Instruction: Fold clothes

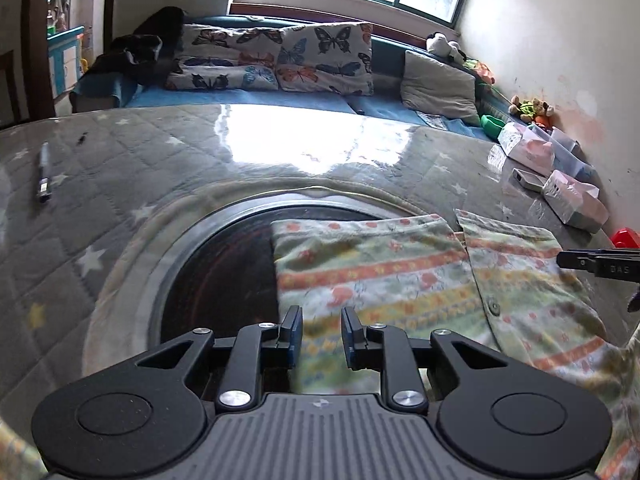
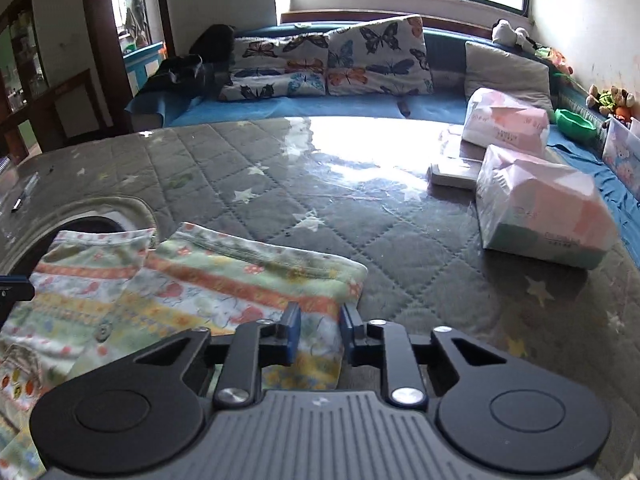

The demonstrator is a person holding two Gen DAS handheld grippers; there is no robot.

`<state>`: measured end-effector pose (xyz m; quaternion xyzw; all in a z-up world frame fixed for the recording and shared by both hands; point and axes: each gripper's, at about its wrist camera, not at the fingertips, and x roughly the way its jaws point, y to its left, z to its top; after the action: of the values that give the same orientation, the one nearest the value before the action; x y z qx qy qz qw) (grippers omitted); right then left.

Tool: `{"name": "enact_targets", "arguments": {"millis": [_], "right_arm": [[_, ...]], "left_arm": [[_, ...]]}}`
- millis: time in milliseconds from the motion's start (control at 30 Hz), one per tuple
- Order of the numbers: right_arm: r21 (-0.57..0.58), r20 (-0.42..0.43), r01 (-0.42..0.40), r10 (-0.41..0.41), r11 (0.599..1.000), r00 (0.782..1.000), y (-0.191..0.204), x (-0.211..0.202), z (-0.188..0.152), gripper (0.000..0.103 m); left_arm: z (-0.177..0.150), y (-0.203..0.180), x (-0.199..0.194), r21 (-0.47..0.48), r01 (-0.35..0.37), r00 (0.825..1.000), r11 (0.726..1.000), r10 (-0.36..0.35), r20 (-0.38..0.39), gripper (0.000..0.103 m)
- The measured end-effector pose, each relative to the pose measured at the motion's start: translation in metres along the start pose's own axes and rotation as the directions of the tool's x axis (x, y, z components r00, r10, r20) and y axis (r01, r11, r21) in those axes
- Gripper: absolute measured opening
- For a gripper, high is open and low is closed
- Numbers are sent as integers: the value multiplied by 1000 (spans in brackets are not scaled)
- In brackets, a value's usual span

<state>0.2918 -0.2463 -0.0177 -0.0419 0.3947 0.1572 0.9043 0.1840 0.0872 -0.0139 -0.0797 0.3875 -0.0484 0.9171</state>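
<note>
Lying flat on the grey star-quilted table [image 2: 280, 184], the striped garment [image 1: 400, 276] serves as landmark: left of it a pen [image 1: 44, 172] sits well apart, with bare quilt and a dark round opening [image 1: 224, 280] its left part overlaps. Its long axis runs left to right, hems pointing toward the sofa [image 2: 320, 106]. Each jaw pair stands narrowly parted over cloth, gripping nothing: left gripper [image 1: 321, 334], right gripper [image 2: 320, 330]. Right of it, open quilt, then two tissue packs [image 2: 536, 208].
</note>
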Motion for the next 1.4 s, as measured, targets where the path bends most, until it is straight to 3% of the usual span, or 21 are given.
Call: {"name": "enact_targets", "arguments": {"millis": [133, 367, 533, 633, 700, 833, 1133, 1267, 1400], "right_arm": [[-16, 6, 13, -12, 1000, 1000, 3, 12, 7, 6], [-37, 5, 16, -16, 999, 1000, 6, 29, 22, 7], [-75, 19, 8, -6, 997, 1000, 10, 11, 24, 12], [-127, 6, -33, 34, 991, 999, 24, -9, 8, 24], [-161, -3, -60, 60, 985, 998, 34, -22, -2, 25], [-227, -25, -114, 111, 967, 993, 52, -48, -23, 38], [-331, -81, -235, 221, 914, 972, 98, -99, -92, 44], [-352, -90, -232, 214, 907, 973, 103, -113, -118, 45], [-338, -66, -223, 213, 914, 975, 101, -128, -124, 45]], "left_arm": [[9, -1, 14, 16, 15, 1000, 1000, -15, 3, 22], [25, -2, 33, 55, -21, 999, 998, 19, 33, 22], [29, -3, 34, 40, -19, 999, 999, 18, 32, 22], [26, -9, 22, 45, 0, 999, 999, -2, 35, 22], [19, -19, 10, 64, 36, 999, 997, -39, 36, 24], [-1, -44, -13, 117, 87, 996, 989, -90, 20, 24], [-67, -89, -51, 209, 209, 978, 955, -205, -43, 23], [-88, -100, -57, 231, 212, 977, 950, -211, -30, 23], [-96, -102, -67, 228, 210, 977, 951, -213, -11, 24]]}}
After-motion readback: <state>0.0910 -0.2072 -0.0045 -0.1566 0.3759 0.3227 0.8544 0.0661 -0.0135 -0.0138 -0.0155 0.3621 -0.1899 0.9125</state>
